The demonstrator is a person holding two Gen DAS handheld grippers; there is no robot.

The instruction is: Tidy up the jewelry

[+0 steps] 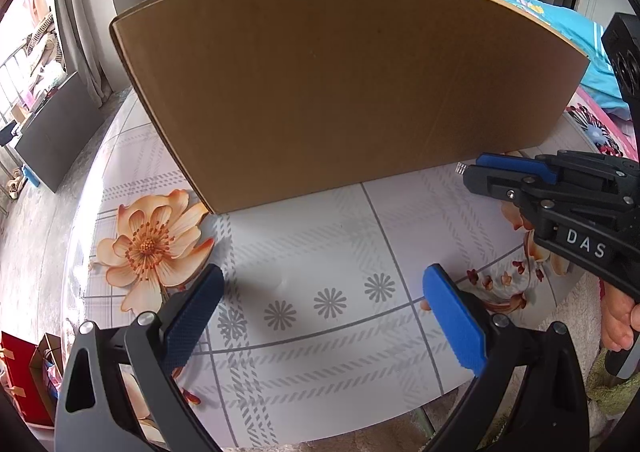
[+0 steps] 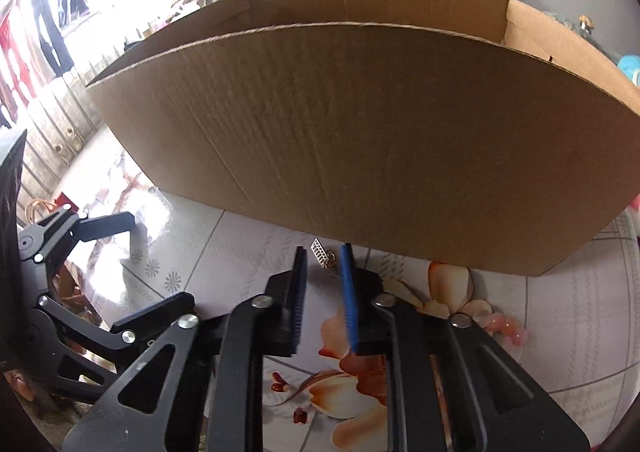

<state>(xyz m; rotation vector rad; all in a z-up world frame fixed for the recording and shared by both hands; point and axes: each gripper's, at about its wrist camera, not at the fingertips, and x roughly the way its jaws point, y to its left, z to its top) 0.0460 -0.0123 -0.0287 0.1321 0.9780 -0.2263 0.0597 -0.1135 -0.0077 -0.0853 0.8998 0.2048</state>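
Cardboard box (image 2: 360, 139): interior hidden behind its near wall; right end cut off by the frame. Small silver jewelry piece (image 2: 321, 252): too small to identify, lower part hidden between the right gripper (image 2: 324, 256) fingers. Person: only 1 hand (image 1: 620, 324) showed, cropped.

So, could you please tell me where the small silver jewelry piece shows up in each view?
Left wrist view: the silver jewelry piece pokes out at the right claw's tips, right of centre, below the cardboard box.
Right wrist view: it sits between that claw's tips, centre, just before the box.
Shared landmark: the cardboard box's front wall.
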